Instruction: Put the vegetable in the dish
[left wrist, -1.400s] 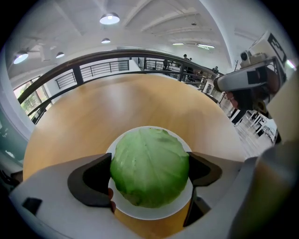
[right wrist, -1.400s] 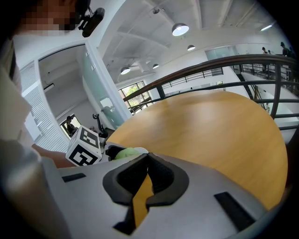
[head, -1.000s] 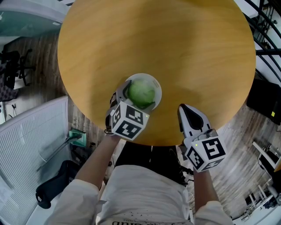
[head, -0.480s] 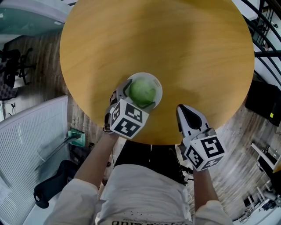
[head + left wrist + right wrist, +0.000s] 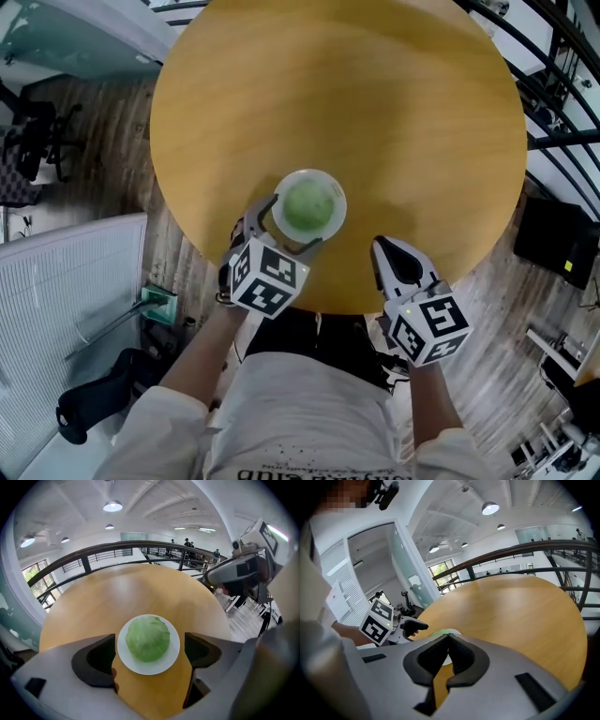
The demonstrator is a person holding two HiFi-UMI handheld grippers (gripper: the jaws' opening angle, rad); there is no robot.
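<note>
A round green head of lettuce (image 5: 307,205) lies in a small white dish (image 5: 331,190) on the round wooden table (image 5: 375,103), near its front edge. My left gripper (image 5: 284,232) is open, its jaws standing on either side of the dish's near rim and not touching the lettuce. In the left gripper view the lettuce (image 5: 147,638) fills the dish (image 5: 172,654), with the left gripper (image 5: 150,643) wide apart around it. My right gripper (image 5: 388,249) is shut and empty over the table's front edge, to the right of the dish. The right gripper (image 5: 449,637) shows its jaws pressed together.
The table's front edge (image 5: 328,307) is just behind both grippers, with the person's body below it. A white slatted panel (image 5: 66,309) stands at the left and a black railing (image 5: 553,84) runs past the right. The table's far half is bare wood.
My left gripper has drawn back toward the table's front edge, off the lettuce, which stays in the dish. The right gripper has hardly moved.
</note>
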